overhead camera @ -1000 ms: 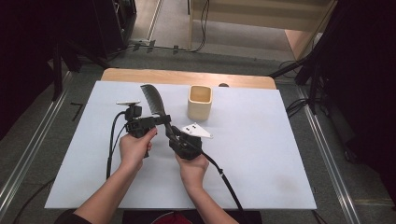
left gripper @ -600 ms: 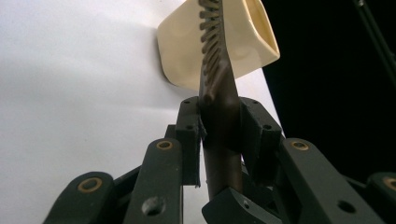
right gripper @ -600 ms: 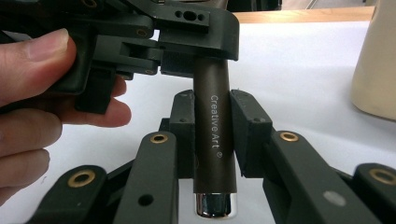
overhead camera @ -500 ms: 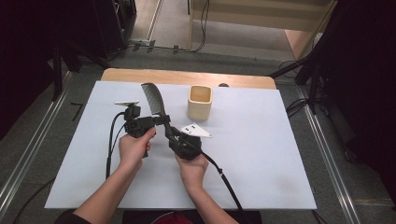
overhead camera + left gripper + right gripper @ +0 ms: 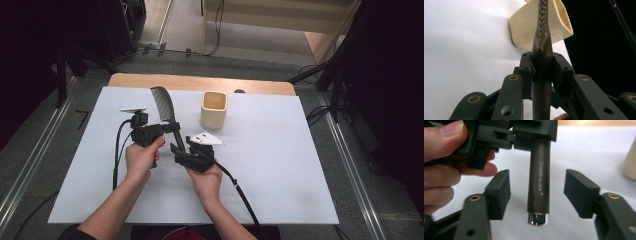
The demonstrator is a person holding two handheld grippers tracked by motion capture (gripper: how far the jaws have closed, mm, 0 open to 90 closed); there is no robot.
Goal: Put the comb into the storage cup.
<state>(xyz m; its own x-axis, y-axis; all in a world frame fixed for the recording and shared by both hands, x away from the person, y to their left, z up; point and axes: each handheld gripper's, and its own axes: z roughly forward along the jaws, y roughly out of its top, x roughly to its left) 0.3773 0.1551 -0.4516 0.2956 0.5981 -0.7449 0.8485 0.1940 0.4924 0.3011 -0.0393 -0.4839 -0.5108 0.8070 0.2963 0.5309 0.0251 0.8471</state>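
Left gripper (image 5: 541,72) clamps the brush handle (image 5: 539,182) near the cup (image 5: 214,110); right gripper (image 5: 536,187) fingers spread wide around it; best closed squarely mid-handle.

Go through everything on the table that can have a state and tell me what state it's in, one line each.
Left gripper: shut on the brush handle.
Right gripper: open, jaws either side of the handle's end, not touching.
Brush: held off the table, bristle end toward the far edge.
Cup: upright, open top, nothing visible inside.

Black grippers (image 5: 172,131) with brass-ringed screws (black cables trailing); dark sleeve (image 5: 75,234).
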